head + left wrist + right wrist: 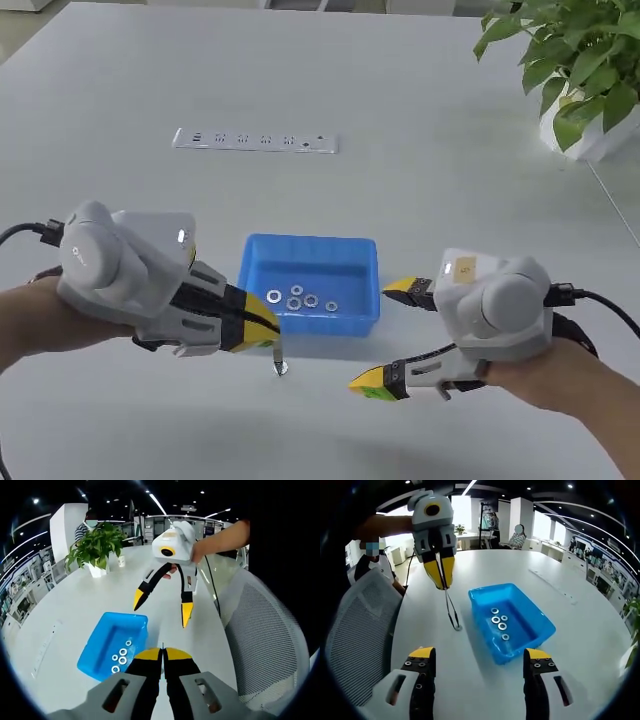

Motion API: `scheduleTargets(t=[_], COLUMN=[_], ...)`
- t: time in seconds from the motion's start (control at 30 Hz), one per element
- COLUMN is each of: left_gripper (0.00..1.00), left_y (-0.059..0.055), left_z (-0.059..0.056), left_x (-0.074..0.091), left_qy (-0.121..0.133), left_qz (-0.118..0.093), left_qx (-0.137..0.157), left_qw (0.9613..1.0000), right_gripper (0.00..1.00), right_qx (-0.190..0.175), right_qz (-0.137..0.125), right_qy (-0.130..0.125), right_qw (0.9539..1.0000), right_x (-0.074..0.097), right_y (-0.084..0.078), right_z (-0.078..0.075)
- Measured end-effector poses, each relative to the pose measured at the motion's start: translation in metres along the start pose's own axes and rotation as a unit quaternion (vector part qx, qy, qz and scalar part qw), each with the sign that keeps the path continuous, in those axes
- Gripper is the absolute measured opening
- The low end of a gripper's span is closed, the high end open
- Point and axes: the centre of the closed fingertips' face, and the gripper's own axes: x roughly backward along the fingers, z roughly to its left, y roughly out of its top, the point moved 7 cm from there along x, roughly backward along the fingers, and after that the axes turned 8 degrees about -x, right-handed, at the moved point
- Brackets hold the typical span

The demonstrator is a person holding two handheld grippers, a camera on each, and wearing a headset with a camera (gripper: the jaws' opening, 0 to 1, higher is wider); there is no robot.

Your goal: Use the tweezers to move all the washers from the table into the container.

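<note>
Left tool clamps tweezers, seemingly downward.

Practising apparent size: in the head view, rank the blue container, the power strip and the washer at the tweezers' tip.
1. blue container
2. power strip: thin, and farther off, so true size unsure
3. washer, smallest

In the head view the left tool hides most of the tweezers; whatever their tips pinch is too small to tell. The upper-right edge crops the plant.
</note>
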Motion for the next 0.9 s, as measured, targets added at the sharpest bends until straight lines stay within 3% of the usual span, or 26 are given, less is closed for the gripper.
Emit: scheduleTargets(t=[0.17, 0.33, 0.43, 0.9], left_gripper=[0.05, 0.05, 0.05, 0.05], left_y=[0.0, 0.0, -0.001, 0.0], left_z=[0.0, 0.002, 0.003, 0.007], left_x=[-0.001, 0.0, 0.001, 0.003], left_qy=[-0.002, -0.007, -0.014, -0.043], left_qz=[0.0, 0.005, 0.013, 0.028], left_qx=[0.002, -0.001, -0.008, -0.021], left_qw=[1.0, 1.0, 0.9998, 0.9985], right_gripper=[0.71, 0.64, 0.56, 0.42], right_qx=[0.003, 0.029, 0.066, 0.097], right_qz=[0.001, -0.011, -0.021, -0.024], right_qy=[0.004, 0.028, 0.05, 0.093], right_qw=[1.0, 0.9991, 0.9964, 0.9907], right_x=[-0.001, -0.009, -0.016, -0.048], right_y=[0.001, 0.008, 0.014, 0.031], right_z=[0.002, 0.011, 0.019, 0.032])
